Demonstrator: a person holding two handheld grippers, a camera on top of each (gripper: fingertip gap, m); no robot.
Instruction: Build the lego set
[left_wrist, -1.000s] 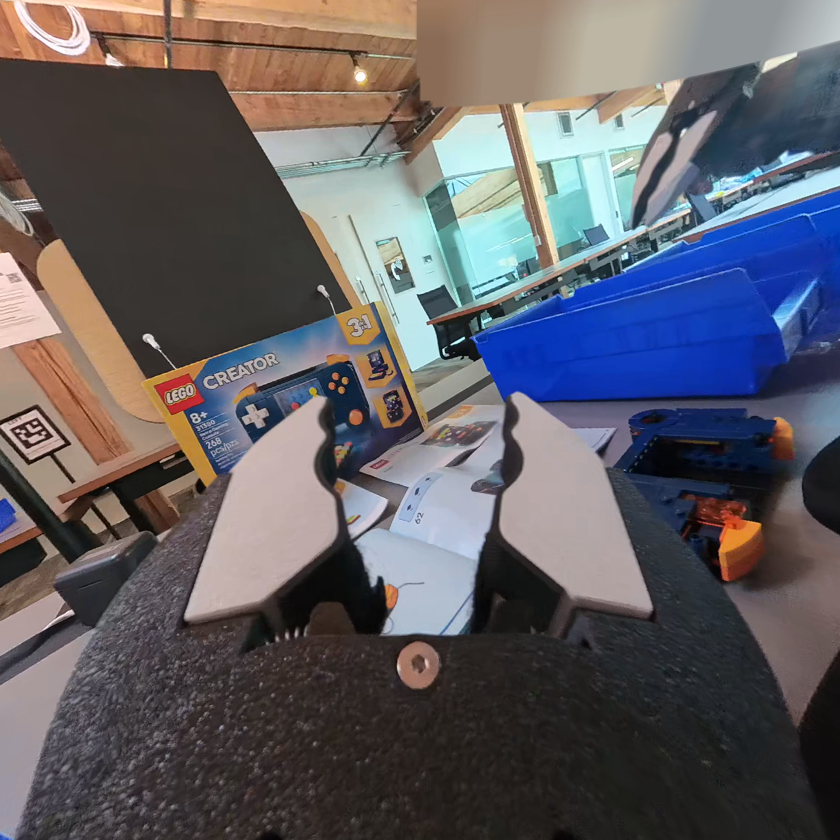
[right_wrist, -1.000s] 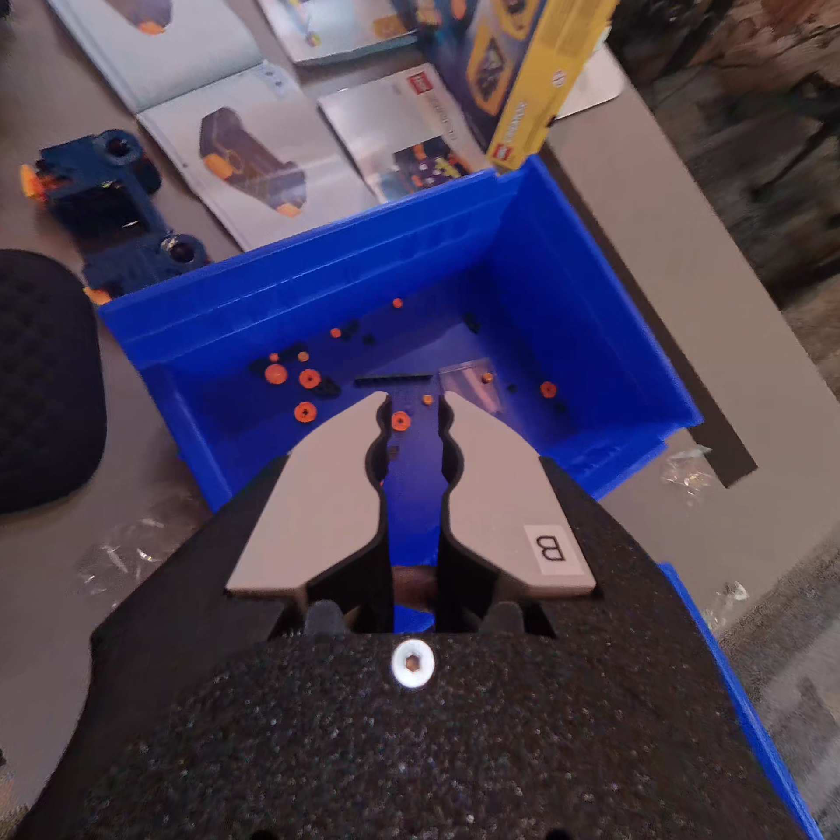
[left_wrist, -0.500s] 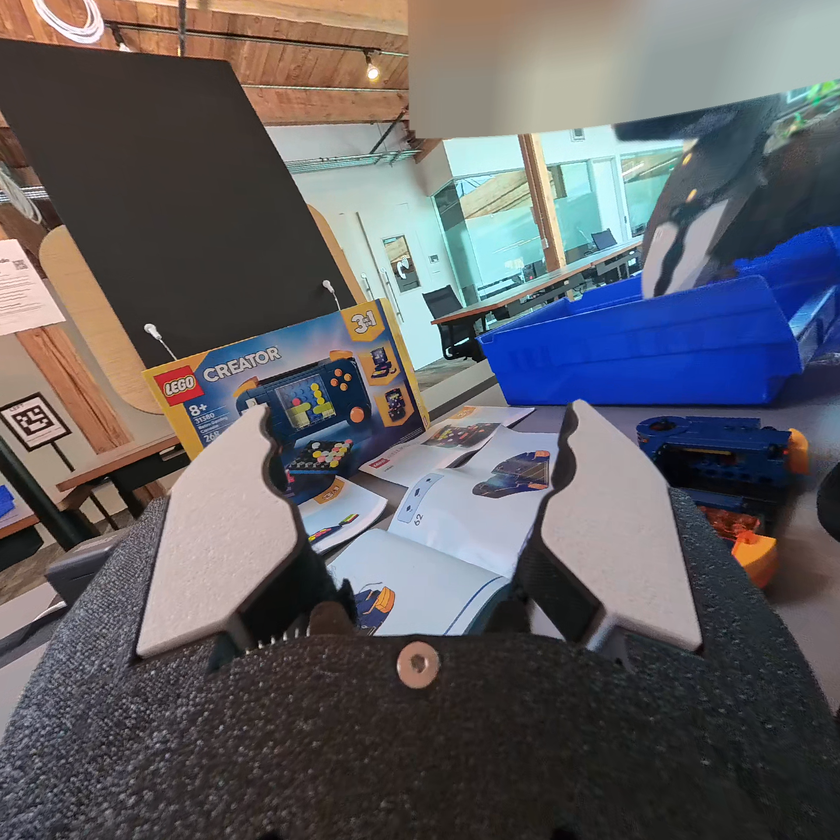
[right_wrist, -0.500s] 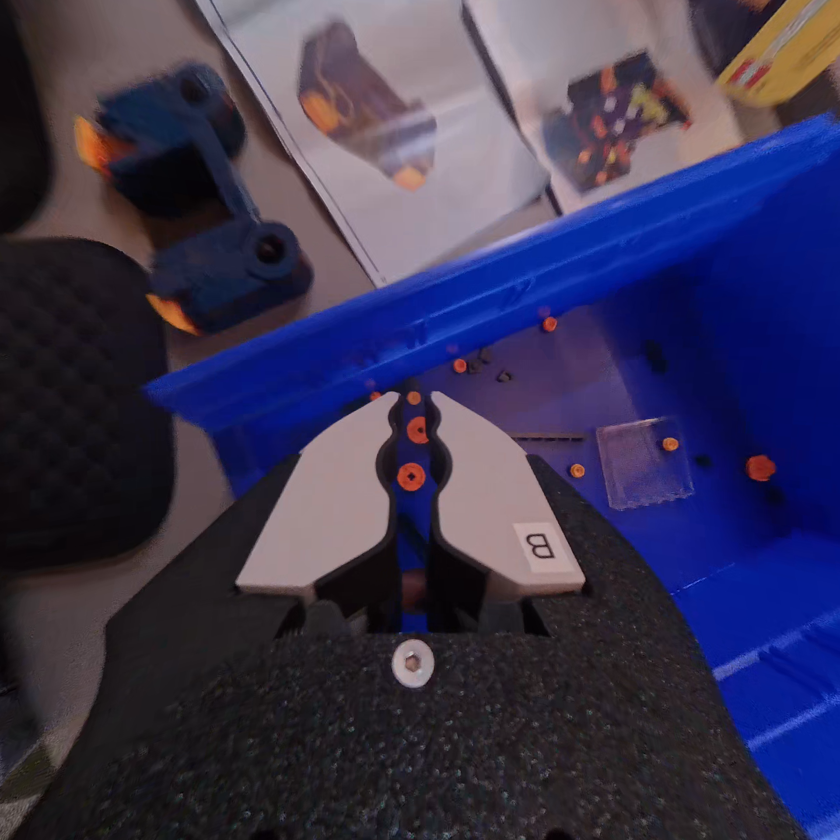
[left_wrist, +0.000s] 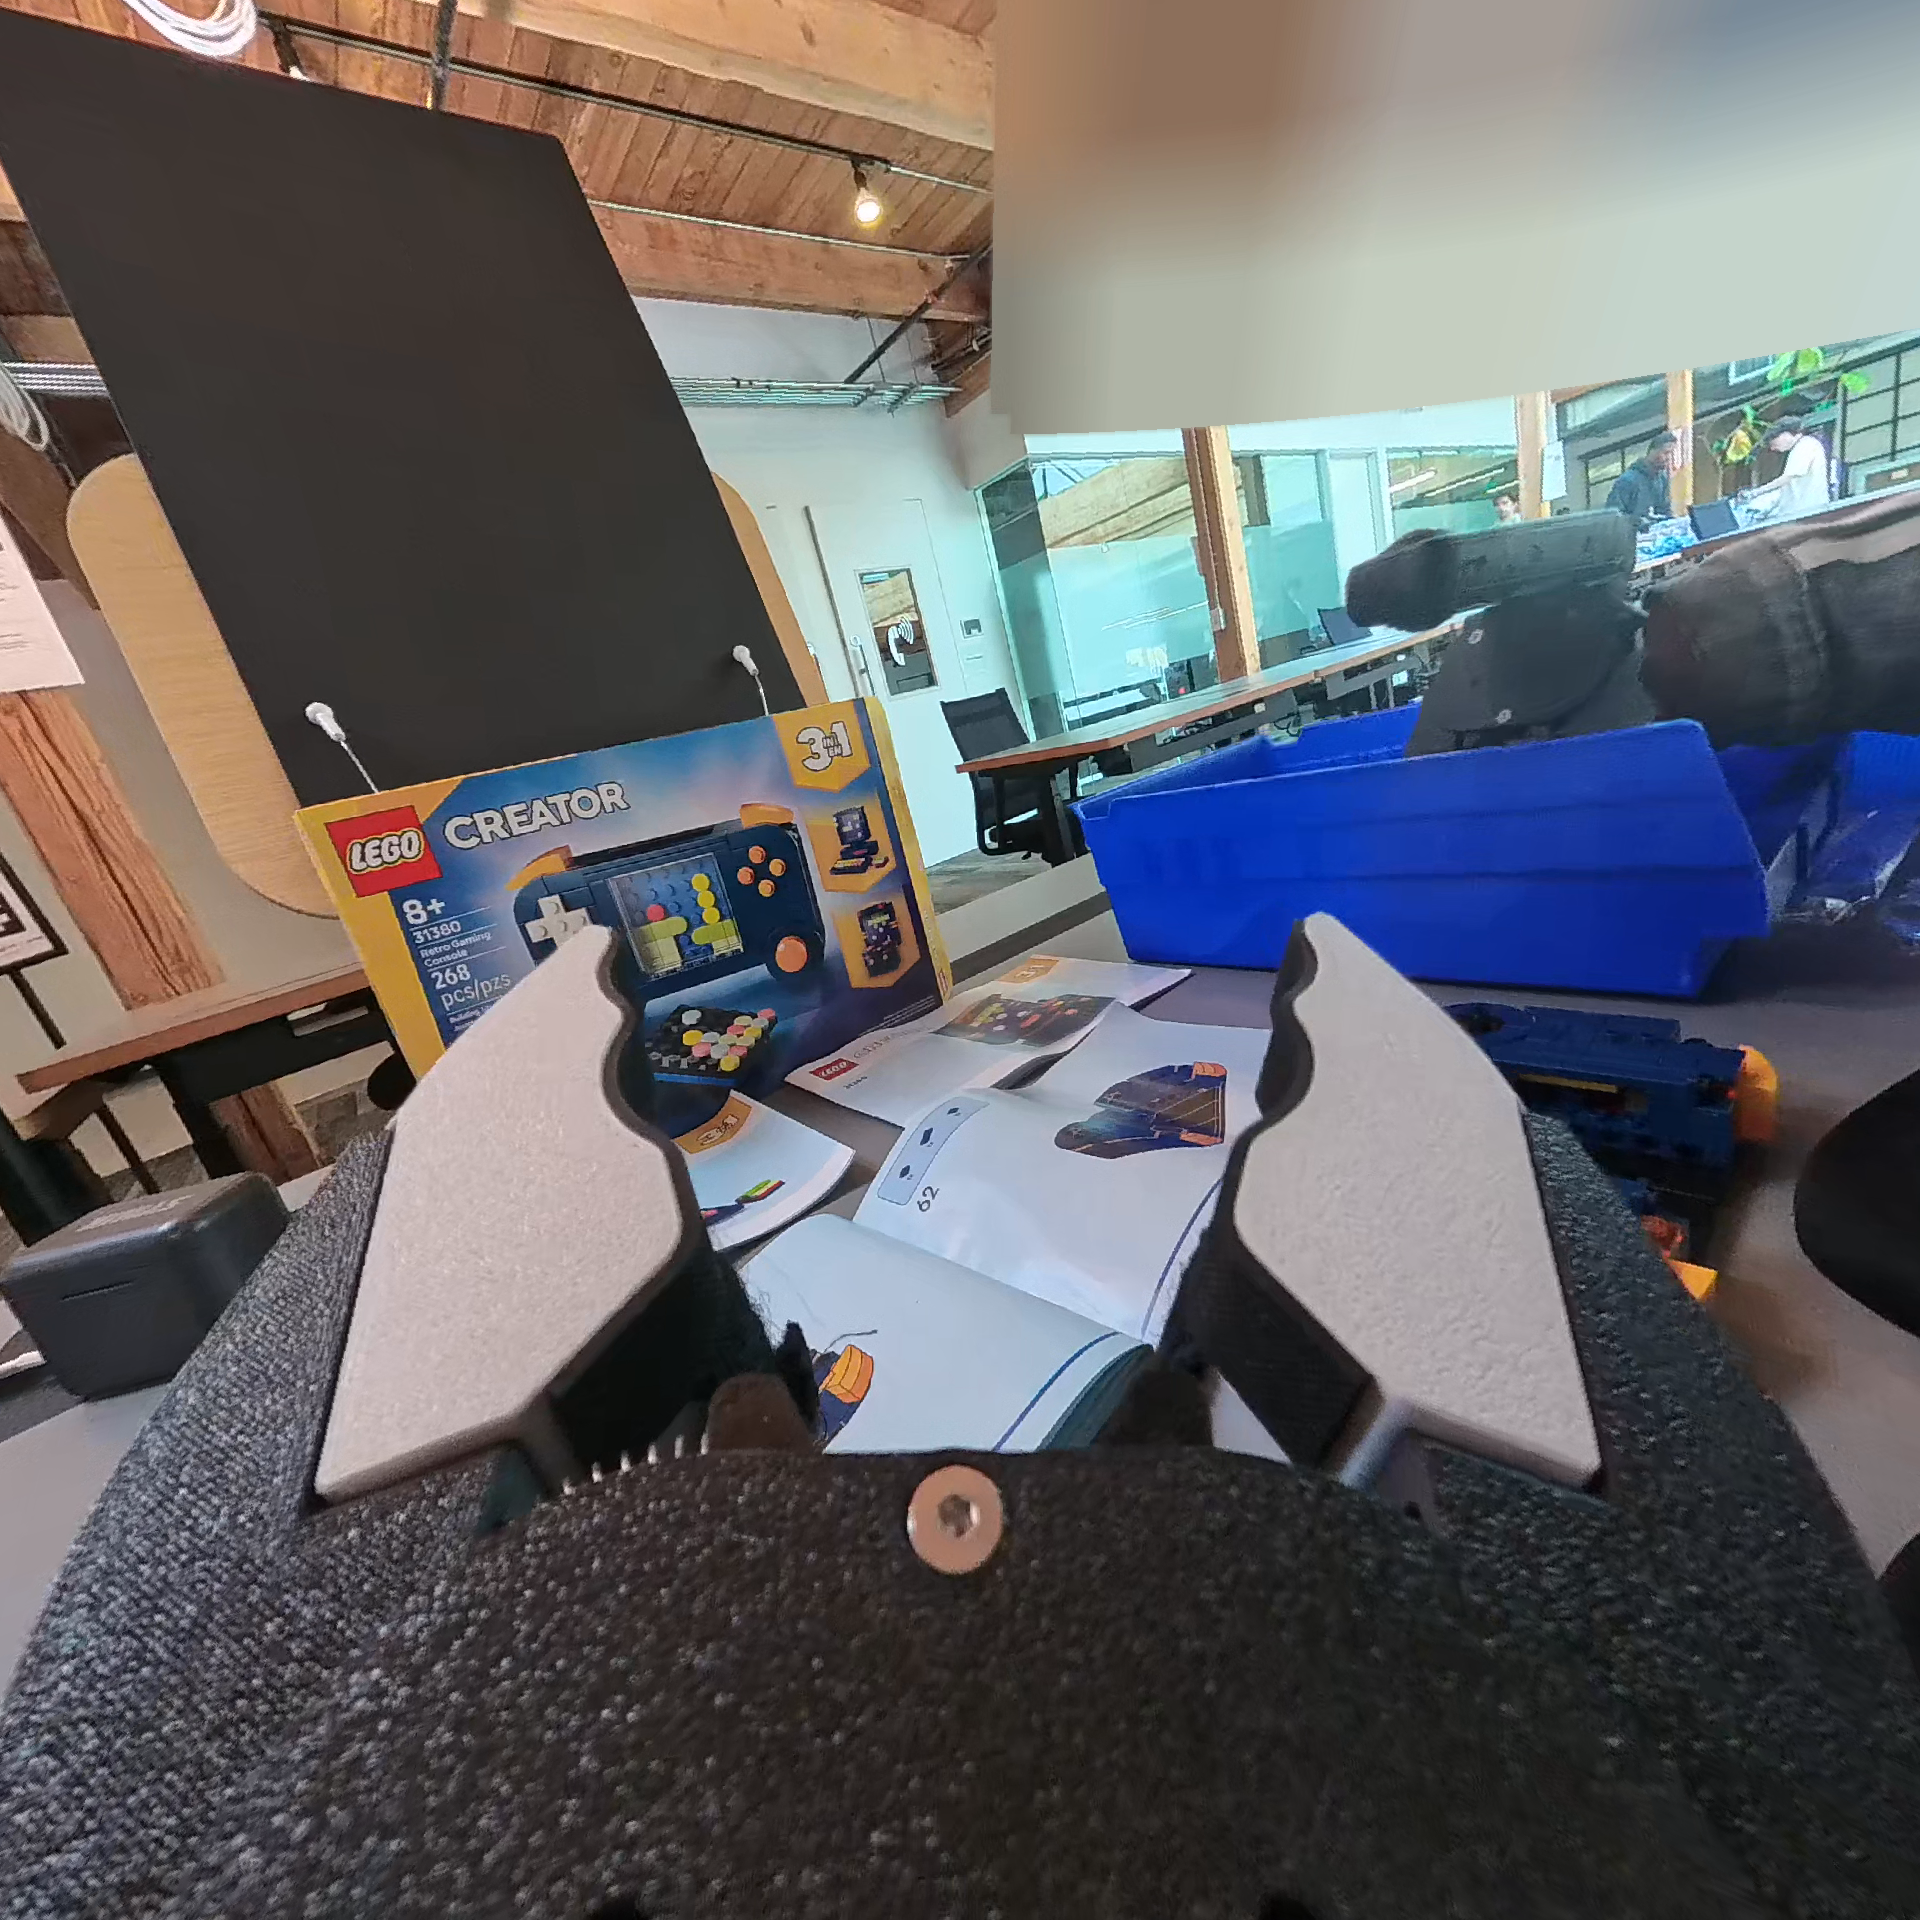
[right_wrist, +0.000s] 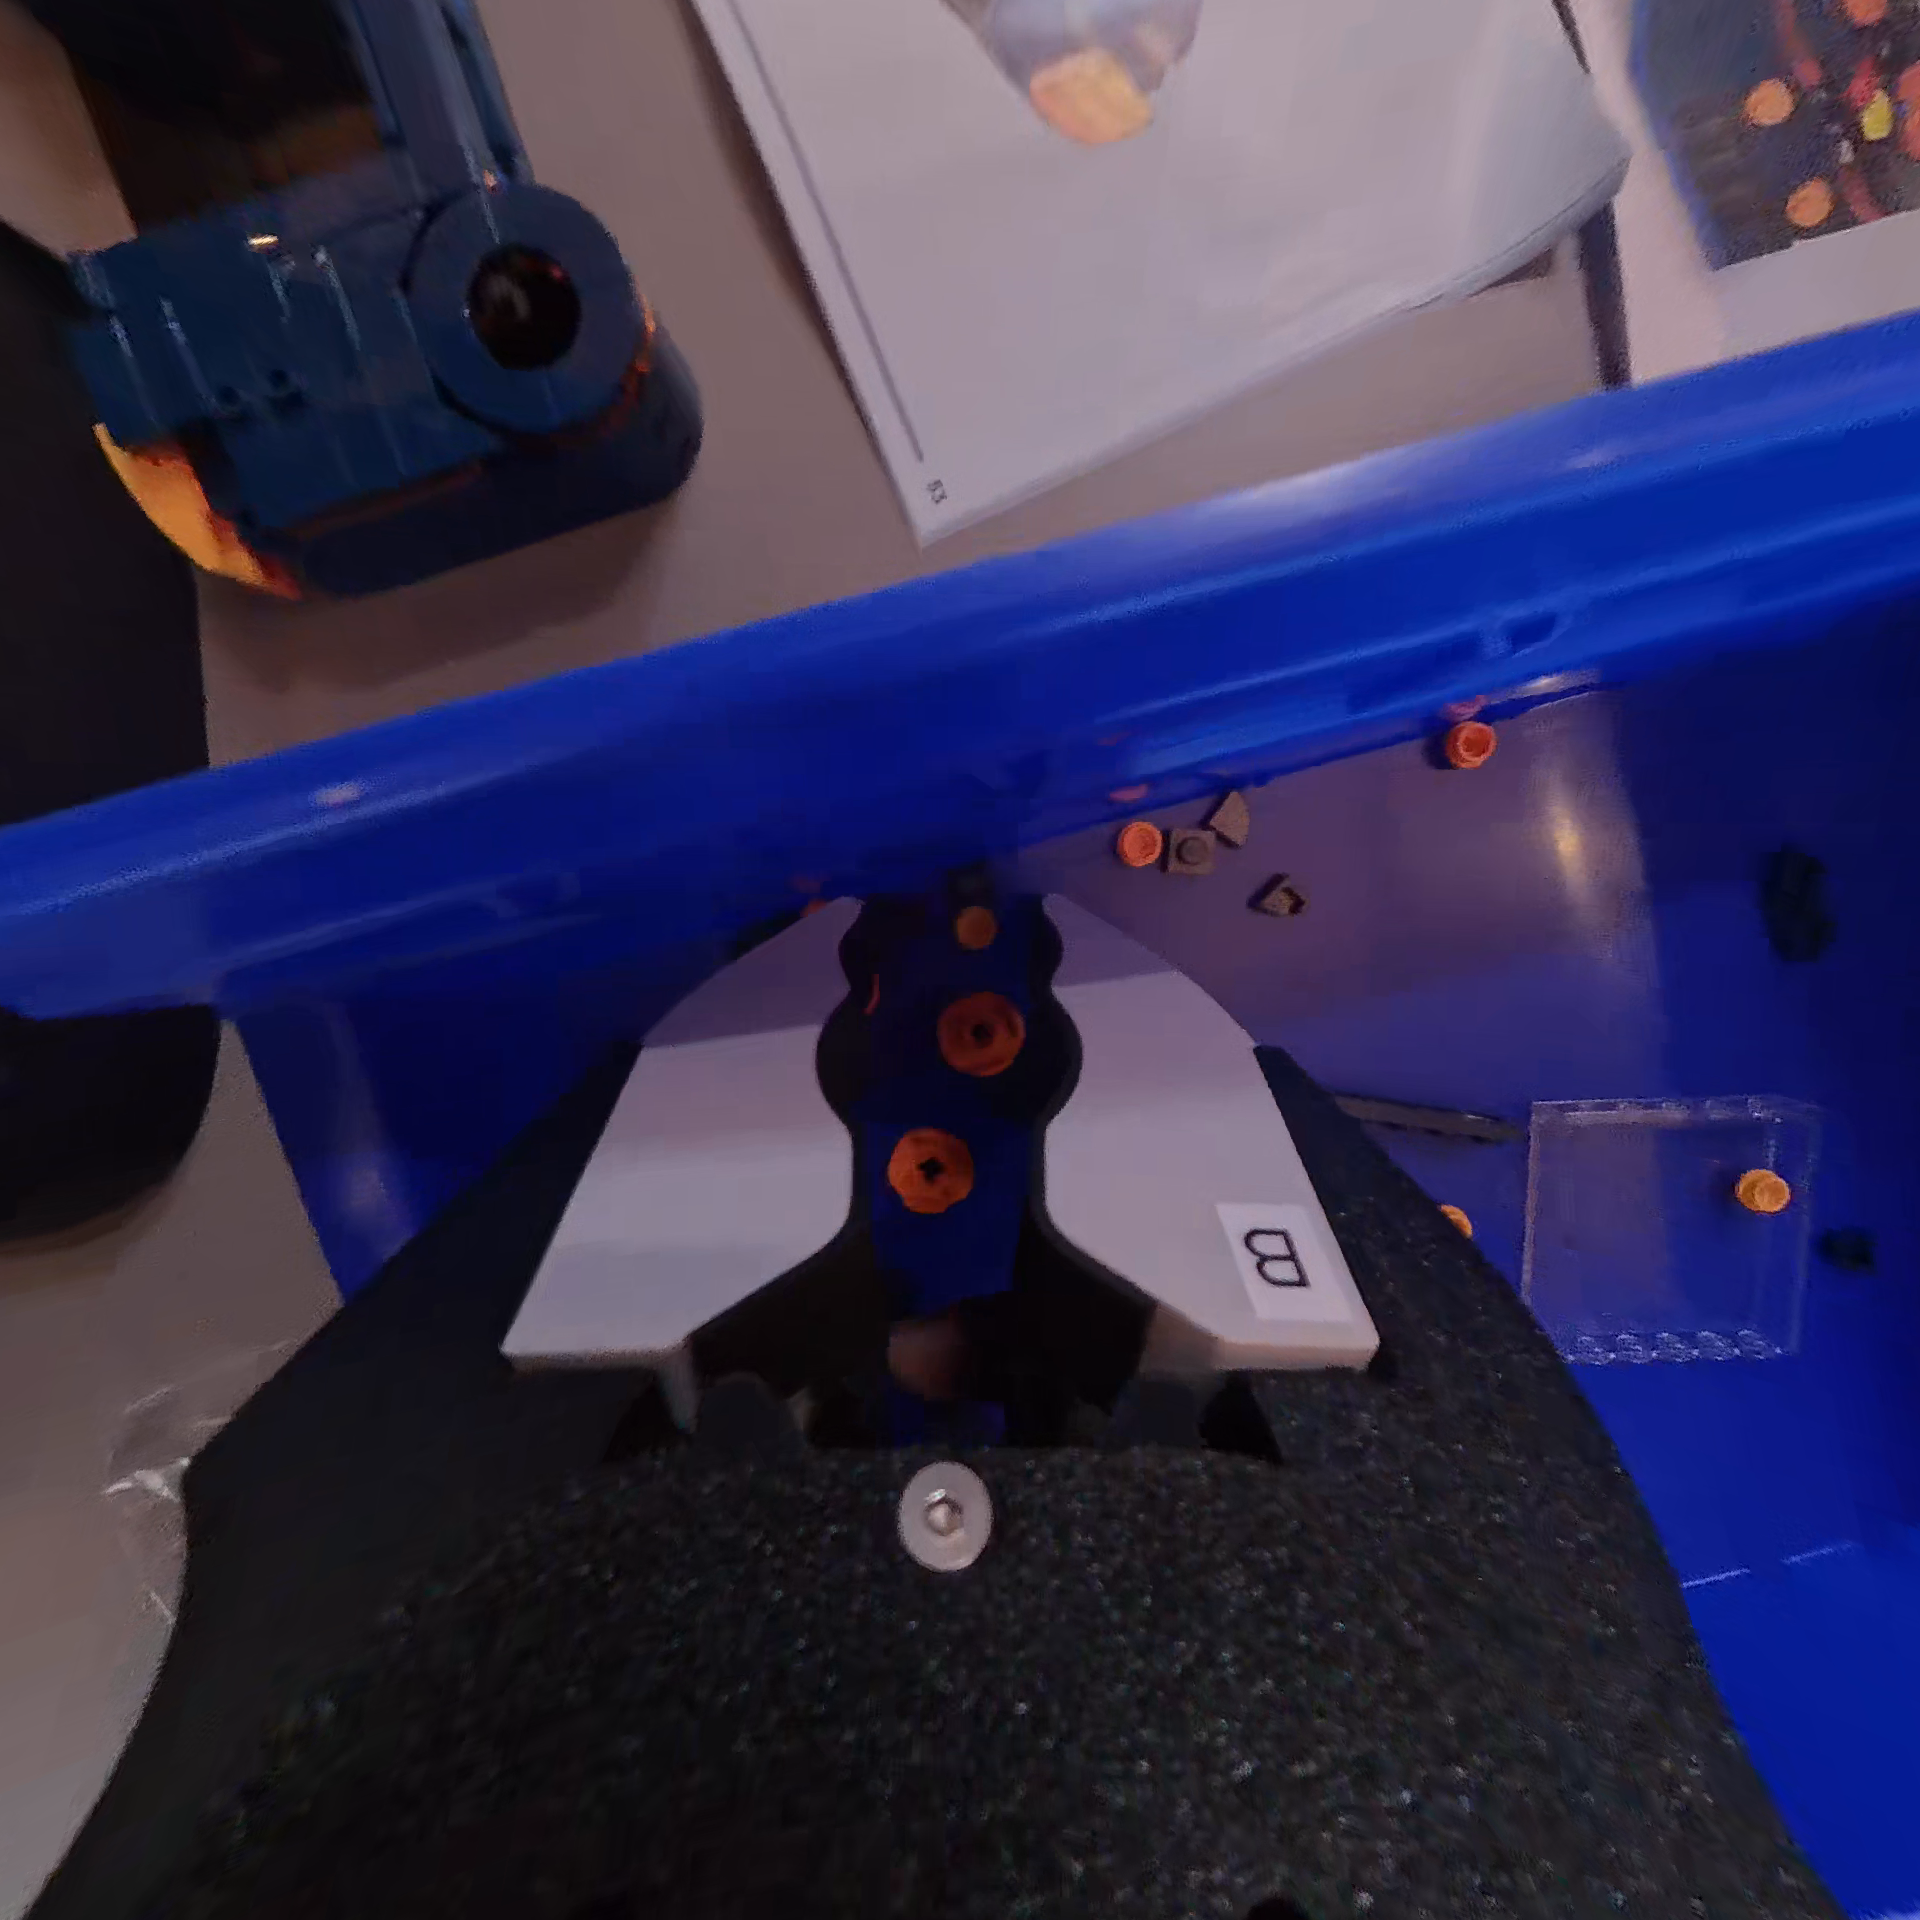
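Observation:
My right gripper (right_wrist: 961, 920) is low inside the blue bin (right_wrist: 935, 707), close to its near wall, with its jaws a little apart and empty. Two orange round pieces (right_wrist: 982, 1032) lie on the bin floor in the gap between the fingers. More small orange and grey pieces (right_wrist: 1190, 847) and a clear plate (right_wrist: 1662, 1226) lie to the right. My left gripper (left_wrist: 956, 945) is wide open and empty above the open instruction booklet (left_wrist: 1039, 1195). The dark blue and orange model (left_wrist: 1621, 1091) sits on the table to its right and also shows in the right wrist view (right_wrist: 364, 343).
The set's box (left_wrist: 623, 904) stands upright behind the booklets. The blue bin (left_wrist: 1423, 862) is at the back right, with my right gripper (left_wrist: 1527, 665) reaching into it. A dark grey device (left_wrist: 135, 1278) sits at the left. Crumpled clear plastic (right_wrist: 156, 1455) lies beside the bin.
My left gripper has opened wider. My right gripper has dropped down into the bin and moved toward its near wall, over the orange round pieces.

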